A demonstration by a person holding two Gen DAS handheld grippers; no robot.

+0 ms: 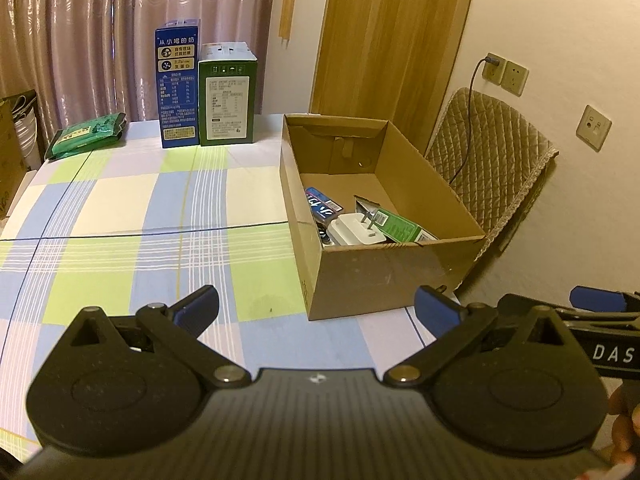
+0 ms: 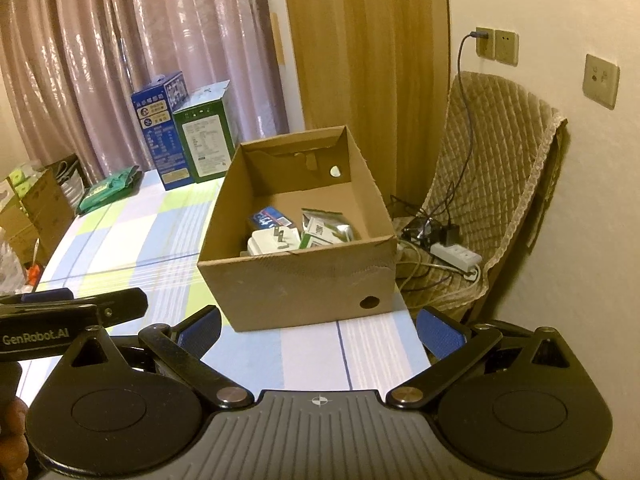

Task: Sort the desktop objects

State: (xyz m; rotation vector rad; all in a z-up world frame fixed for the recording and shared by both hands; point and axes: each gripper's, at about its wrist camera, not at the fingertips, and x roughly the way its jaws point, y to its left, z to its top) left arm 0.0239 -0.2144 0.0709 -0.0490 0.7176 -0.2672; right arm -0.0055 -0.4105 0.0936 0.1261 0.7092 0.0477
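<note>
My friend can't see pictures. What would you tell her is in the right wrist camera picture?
An open cardboard box sits on a checked tablecloth, holding a white plug adapter and some small packets. The right tool hangs open and empty in front of it, with the left tool poking in at the left edge. Behind stand a blue carton, a green carton and a curtain.

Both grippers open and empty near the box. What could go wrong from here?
1. The cardboard box sits near the table's right edge; a nudge could push it toward the chair.
2. The left gripper and right gripper are close together and could collide.
3. The tall blue carton could tip if bumped.
</note>
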